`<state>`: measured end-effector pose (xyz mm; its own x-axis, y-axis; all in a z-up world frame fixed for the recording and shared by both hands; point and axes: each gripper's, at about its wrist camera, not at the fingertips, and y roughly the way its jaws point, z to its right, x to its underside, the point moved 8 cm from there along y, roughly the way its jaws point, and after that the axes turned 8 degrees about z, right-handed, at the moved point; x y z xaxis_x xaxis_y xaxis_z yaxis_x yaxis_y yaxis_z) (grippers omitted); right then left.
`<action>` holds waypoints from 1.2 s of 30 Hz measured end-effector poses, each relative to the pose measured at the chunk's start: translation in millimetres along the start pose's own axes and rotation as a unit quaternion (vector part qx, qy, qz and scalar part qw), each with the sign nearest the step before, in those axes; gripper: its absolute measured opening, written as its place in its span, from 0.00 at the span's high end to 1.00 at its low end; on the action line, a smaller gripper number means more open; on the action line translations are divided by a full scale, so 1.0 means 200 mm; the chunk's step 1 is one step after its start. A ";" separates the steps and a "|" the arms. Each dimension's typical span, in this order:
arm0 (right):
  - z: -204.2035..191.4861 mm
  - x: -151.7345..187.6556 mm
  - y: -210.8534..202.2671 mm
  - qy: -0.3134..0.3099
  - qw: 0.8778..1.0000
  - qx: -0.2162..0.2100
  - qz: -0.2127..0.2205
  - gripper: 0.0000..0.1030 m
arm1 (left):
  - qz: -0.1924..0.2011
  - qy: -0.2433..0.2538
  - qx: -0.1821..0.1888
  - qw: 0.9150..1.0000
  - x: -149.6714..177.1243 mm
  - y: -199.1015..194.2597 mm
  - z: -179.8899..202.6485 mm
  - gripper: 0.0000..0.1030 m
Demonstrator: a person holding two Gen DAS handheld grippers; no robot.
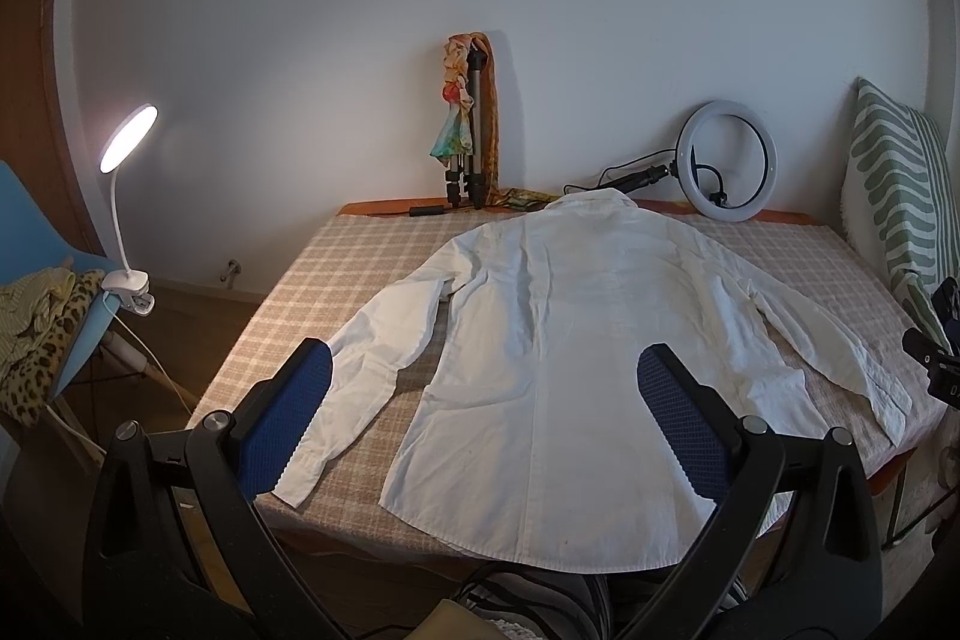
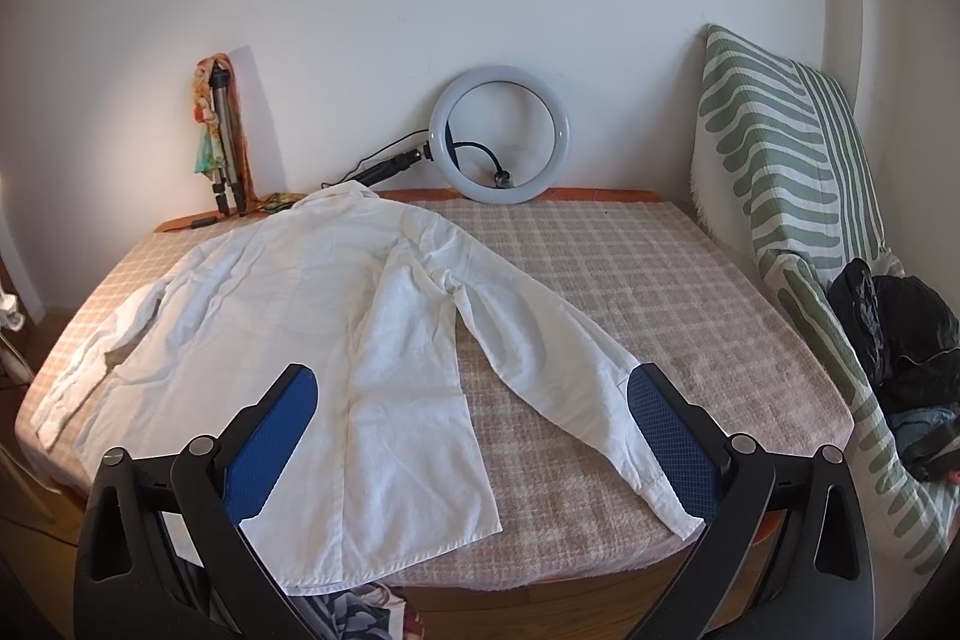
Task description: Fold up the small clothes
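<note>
A white long-sleeved shirt [image 1: 558,340] lies flat, back up, on the checked table [image 1: 312,274], collar toward the wall and both sleeves spread outward. Its hem hangs slightly over the near edge. My left gripper [image 1: 480,412] hovers open above the hem, blue pads wide apart, nothing between them. In the right wrist view the same shirt [image 2: 324,316] fills the left of the table [image 2: 660,304], its right sleeve [image 2: 570,388] running diagonally toward me. My right gripper [image 2: 468,418] is open above the shirt's lower right side and the sleeve cuff, holding nothing.
A ring light [image 2: 499,135] and a folded tripod [image 1: 474,124] with a colourful scarf lean on the wall at the back. A lit clip lamp [image 1: 127,196] and a blue chair [image 1: 54,280] with clothes stand left. A green-striped cushion [image 2: 792,196] and dark clothes [image 2: 900,340] are on the right.
</note>
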<state>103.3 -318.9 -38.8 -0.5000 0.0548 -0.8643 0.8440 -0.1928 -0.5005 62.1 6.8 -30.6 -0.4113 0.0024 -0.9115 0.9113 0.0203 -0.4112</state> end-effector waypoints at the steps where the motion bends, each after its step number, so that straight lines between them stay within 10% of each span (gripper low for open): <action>1: 0.00 0.00 0.00 0.000 1.000 0.000 0.000 0.00 | 0.000 0.000 0.000 1.000 0.00 0.00 0.00 0.00; 36: 0.00 0.02 0.00 0.000 1.000 -0.001 -0.002 0.00 | -0.002 -0.005 -0.002 1.000 0.02 0.01 -0.03 0.00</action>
<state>101.3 -319.2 -41.7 -0.5041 0.0563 -0.8618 0.8420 -0.1898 -0.5049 62.6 13.7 -35.9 -0.4147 -0.0071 -0.9099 0.9096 0.0241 -0.4148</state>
